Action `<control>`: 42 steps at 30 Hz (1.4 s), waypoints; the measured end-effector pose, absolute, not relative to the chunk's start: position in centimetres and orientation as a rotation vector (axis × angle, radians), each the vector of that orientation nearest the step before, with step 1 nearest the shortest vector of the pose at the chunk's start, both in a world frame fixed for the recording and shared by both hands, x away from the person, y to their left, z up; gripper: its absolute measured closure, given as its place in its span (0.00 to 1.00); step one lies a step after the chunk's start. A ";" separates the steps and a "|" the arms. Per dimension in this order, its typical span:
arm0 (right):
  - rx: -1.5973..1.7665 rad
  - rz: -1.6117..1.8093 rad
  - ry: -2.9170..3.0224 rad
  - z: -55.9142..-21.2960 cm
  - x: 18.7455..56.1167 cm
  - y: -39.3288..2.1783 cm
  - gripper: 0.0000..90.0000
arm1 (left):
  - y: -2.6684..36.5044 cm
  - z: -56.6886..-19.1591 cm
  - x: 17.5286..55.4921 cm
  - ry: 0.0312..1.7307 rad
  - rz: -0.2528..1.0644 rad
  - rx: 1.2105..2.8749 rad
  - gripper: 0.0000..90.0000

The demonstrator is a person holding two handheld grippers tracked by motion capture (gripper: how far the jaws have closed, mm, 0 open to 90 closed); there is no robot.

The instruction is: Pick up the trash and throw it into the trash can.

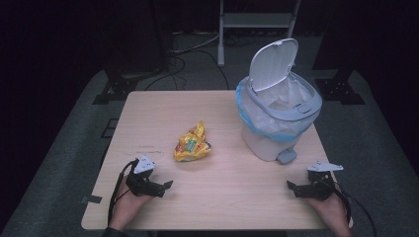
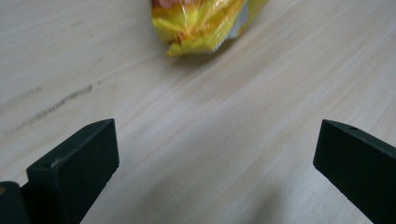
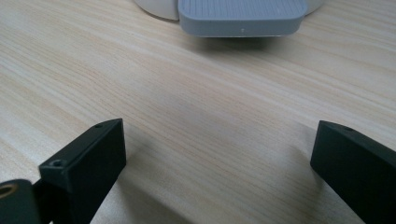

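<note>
- Two grippers sit low at the near edge of the table (image 1: 148, 106): the left gripper (image 1: 165, 186) with its jaws spread wide and nothing between them, and the right gripper (image 1: 291, 186) likewise spread and empty, both clear of any object.
- Just ahead of the left gripper, apart from it, lies the crumpled yellow snack wrapper (image 1: 192, 146) (its lower edge also shows at the top of the left gripper view (image 2: 201, 23)), on bare wood near the table's middle.
- It looks very light, thin and crinkly, probably slick foil-plastic; it should crush rather than resist, so a firm pinch is safe and nothing seems breakable.
- Best hold, I judge, is across a raised bunched fold, such as the peak pointing away from the person, not a flat skirt that could slide out.
- Farther right stands the pedal bin (image 1: 276, 118), lid (image 1: 272, 61) up, blue liner showing; its grey pedal (image 3: 240, 16) faces the right gripper.
</note>
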State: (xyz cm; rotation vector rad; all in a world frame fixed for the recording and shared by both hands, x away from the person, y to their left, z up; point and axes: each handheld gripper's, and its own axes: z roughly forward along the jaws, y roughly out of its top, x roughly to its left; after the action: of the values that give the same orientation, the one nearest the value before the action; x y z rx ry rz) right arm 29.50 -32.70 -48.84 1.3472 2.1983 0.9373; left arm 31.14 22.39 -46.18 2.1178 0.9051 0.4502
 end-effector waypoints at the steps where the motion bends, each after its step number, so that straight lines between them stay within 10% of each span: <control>1: 1.347 0.937 2.198 -48.8 29.5 -32.7 0.02 | 22.3 -46.0 31.3 0.903 0.452 2.111 0.00; 15: 1.347 0.937 2.198 -48.8 29.5 -32.7 0.02 | 20.3 -43.8 32.9 0.845 0.429 2.023 0.00; 42: 1.352 0.936 2.195 -48.8 29.5 -32.7 0.03 | 16.5 -42.4 35.7 0.735 0.382 2.018 0.39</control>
State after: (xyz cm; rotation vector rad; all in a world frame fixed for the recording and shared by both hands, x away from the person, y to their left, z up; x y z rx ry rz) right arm 29.52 -32.72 -48.84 1.3523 2.1946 0.9363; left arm 35.70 16.55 -42.44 2.0185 0.7354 0.3819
